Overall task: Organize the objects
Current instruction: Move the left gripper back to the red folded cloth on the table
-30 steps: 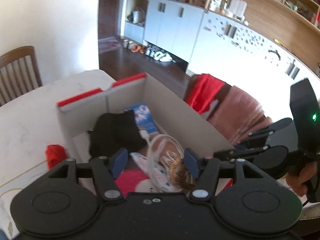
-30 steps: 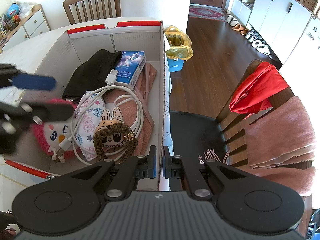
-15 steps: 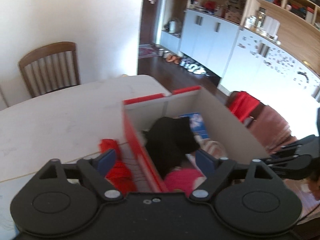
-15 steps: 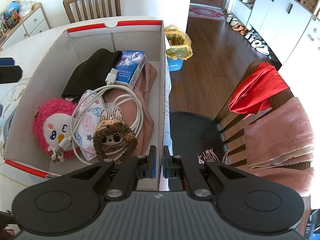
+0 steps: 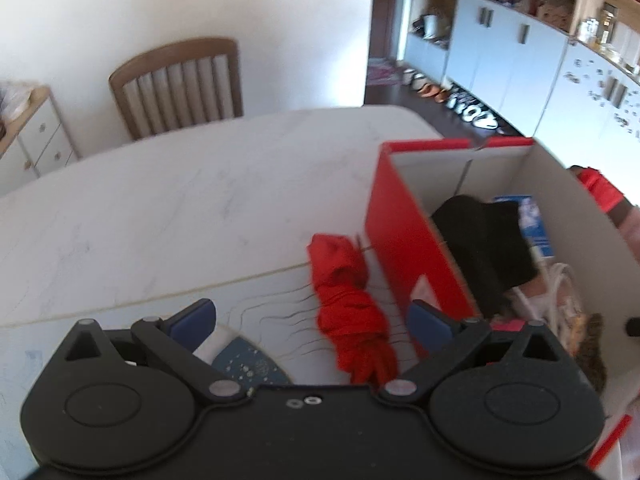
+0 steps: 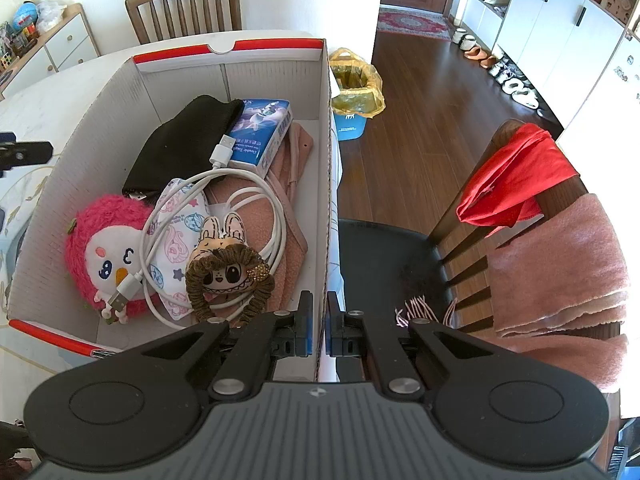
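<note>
Red cloth bundle point(image 5: 352, 312) lies on table point(image 5: 160, 208), just outside red wall of box point(image 5: 408, 236). Left tongs point(image 5: 312, 320) spread wide, hovering over bundle, empty. Right tongs point(image 6: 318, 330) pinched onto box's right wall point(image 6: 325, 200), one finger each side. Inside box: black pouch point(image 6: 180, 144), blue packet point(image 6: 260, 130), white cable point(image 6: 224, 196), pink plush toy point(image 6: 106, 256), brown doll point(image 6: 226, 272).

bare table point(image 5: 168, 200) lies left of the red bundle point(image 5: 348, 312) — the box wall point(image 5: 408, 240) stands just beside its right; inside the box, toys and cable point(image 6: 240, 208) crowd the floor — little free room.
</note>
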